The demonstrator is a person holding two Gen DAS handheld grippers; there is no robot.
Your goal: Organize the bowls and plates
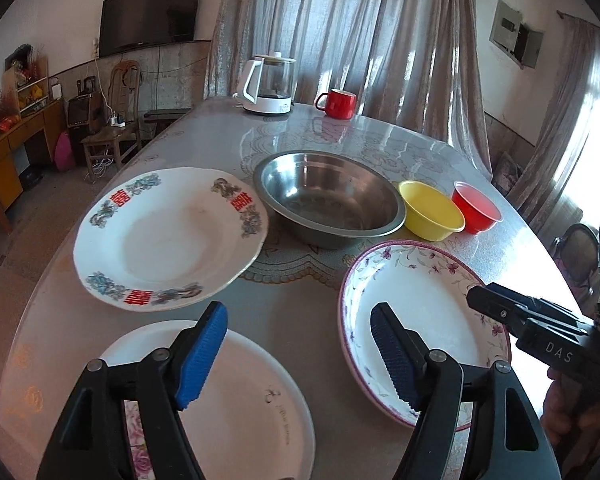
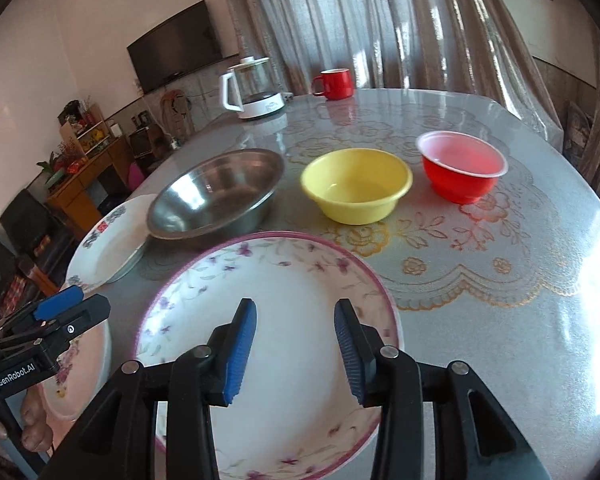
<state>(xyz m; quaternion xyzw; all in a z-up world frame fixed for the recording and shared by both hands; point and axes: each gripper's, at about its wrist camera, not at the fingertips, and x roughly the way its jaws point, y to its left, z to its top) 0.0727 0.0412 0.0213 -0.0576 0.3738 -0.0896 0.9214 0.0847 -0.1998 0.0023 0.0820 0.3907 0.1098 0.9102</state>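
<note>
Both grippers are seen above the near edge of the counter (image 2: 500,300), each angled down toward the dishes. The left gripper (image 1: 298,356) is held with its jaws spread wide and nothing between them; below it lies a plain white plate (image 1: 252,396), stacked on a rose-patterned plate whose rim (image 1: 138,440) shows at 7 o'clock. The right gripper (image 2: 296,350) is held with its jaws partly spread, empty, over a floral plate with a pink rim (image 2: 284,280), which rests flat on the counter. In the left wrist view that floral plate (image 1: 416,304) lies at 3 o'clock of the white plate, apart from it. A white plate with red characters and blue flowers (image 1: 168,236) is noted at 11 o'clock of the left gripper, its far rim propped on the edge of a steel bowl (image 1: 328,196). At 3 o'clock of the steel bowl, a yellow bowl (image 2: 356,186) stands just beside it, and a red bowl (image 2: 462,168) stands at 3 o'clock of the yellow one, a small gap between them in the right wrist view. At the far edge of the counter a white kettle (image 1: 270,84) and a red mug (image 1: 340,104) are recorded, well apart from the dishes. A hand (image 2: 32,420) on the left gripper's handle is visible at 8 o'clock in the right wrist view.
</note>
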